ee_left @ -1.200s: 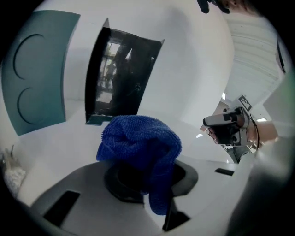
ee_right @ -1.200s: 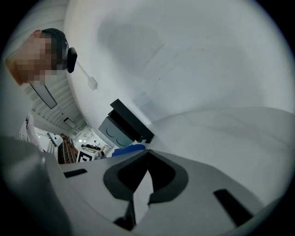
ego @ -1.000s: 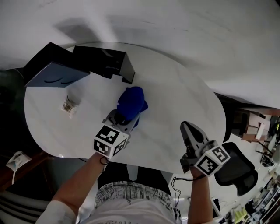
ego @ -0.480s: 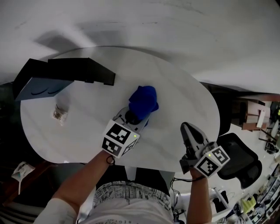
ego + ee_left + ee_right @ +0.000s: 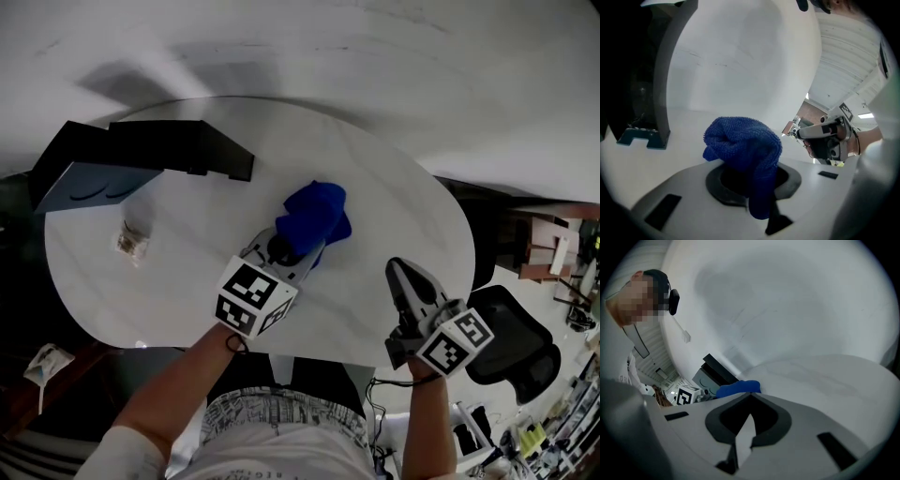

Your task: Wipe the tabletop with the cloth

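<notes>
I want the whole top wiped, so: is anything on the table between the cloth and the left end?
Yes. The left gripper is shut on the blue cloth; left of it a small packet lies on the tabletop, and a black box stands at the far-left edge.

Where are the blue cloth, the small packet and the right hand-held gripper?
blue cloth (image 5: 317, 212), head view, middle of the fabric.
small packet (image 5: 132, 241), head view, its centre.
right hand-held gripper (image 5: 397, 268), head view, between its fingertips.
</notes>
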Demonstrator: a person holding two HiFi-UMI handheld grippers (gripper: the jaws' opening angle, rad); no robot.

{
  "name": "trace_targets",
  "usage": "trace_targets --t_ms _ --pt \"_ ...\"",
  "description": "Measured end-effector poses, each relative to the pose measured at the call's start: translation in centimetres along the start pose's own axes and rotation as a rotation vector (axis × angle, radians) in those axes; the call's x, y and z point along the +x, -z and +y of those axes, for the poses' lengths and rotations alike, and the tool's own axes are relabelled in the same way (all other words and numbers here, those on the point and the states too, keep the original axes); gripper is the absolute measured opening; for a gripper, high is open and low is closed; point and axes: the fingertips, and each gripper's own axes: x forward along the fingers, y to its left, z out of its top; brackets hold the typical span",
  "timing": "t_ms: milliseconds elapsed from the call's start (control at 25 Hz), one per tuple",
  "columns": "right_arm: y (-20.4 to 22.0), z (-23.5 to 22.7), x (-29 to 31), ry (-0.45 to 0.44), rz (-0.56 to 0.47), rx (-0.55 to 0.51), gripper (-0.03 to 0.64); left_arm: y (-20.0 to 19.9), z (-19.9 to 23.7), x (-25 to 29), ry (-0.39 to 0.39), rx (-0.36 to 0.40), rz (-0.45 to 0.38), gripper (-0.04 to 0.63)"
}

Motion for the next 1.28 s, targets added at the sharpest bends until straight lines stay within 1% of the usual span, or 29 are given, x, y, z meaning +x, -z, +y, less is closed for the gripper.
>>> trace_targets --t_ms 240,600,800,1040,1280 --pt "0.3 3.1 2.7 -0.046 0.042 -0.040 0.008 -0.6 2.6 -4.9 -0.059 -0.036 -0.069 0.092" --pt "4.2 11.1 9.5 -0.159 0.151 -0.113 0.008 1.8 7.7 -15.6 -0.181 -0.114 -0.147 0.092" --pt "6.0 15.1 12.6 -0.214 0.204 -0.152 0.008 3.5 10.5 -21.7 -0.268 -0.159 -0.182 0.092" --pt "9.0 19.5 15.5 -0.255 0.248 -0.182 0.008 6.0 12.9 -27.2 -0.313 -0.189 -0.202 0.091" --pt "11.5 22.4 17.5 -0.288 0.294 -0.203 0.008 9.1 13.8 -30.3 -0.341 -0.223 -0.197 0.091"
